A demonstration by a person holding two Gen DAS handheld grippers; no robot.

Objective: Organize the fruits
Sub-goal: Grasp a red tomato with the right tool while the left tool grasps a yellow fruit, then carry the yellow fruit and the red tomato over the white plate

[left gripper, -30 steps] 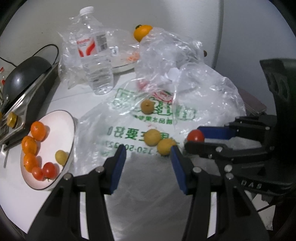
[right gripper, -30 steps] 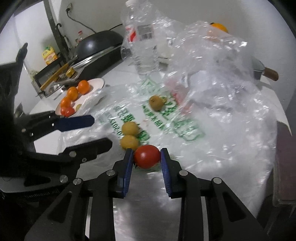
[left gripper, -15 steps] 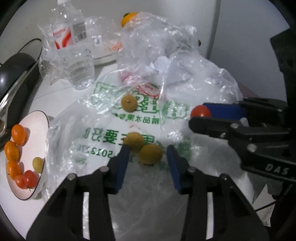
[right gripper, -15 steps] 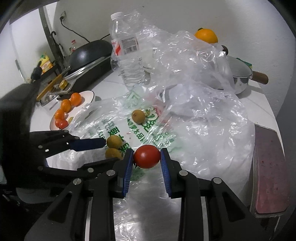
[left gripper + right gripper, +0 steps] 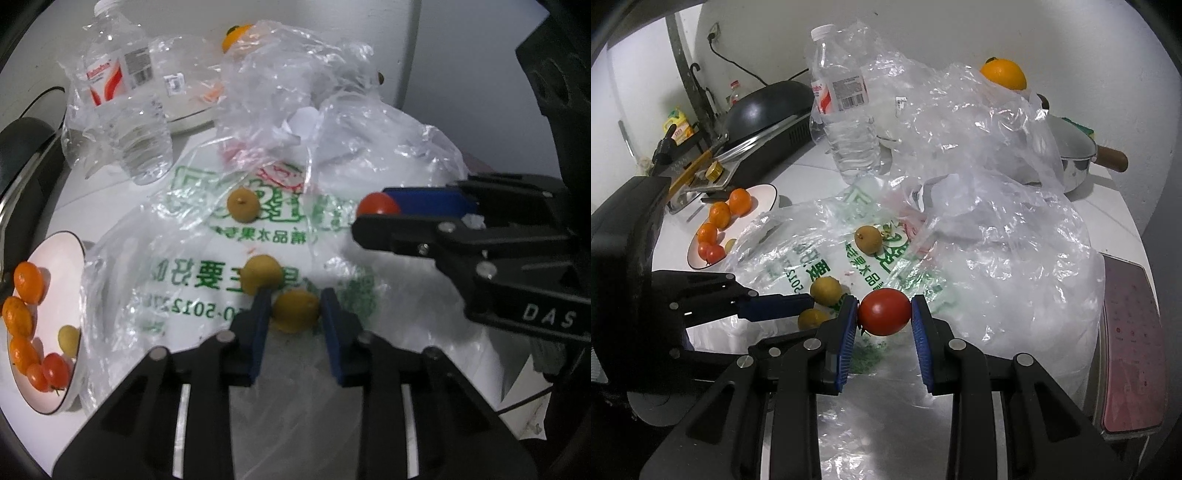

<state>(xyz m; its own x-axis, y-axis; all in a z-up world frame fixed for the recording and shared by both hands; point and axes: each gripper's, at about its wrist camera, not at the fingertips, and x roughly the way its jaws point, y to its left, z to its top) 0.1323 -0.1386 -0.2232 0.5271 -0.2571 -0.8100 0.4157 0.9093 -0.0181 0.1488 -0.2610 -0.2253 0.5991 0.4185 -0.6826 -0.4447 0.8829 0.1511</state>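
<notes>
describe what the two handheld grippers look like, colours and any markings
Both are built alike: matte black angular plastic linkages joined by round silver pins, ending in two flat blue pads with fine ribbing. The left gripper shows this from its own camera, and so does the right gripper. Seen side-on from the left camera, the right one's body carries white letters reading DAS. No hands, sleeves or cables on the grippers are in view.

red tomato (image 5: 884,312): gripped off bag | yellow fruit (image 5: 295,311): on printed bag (image 5: 229,258), between blue fingers (image 5: 258,328)
</notes>
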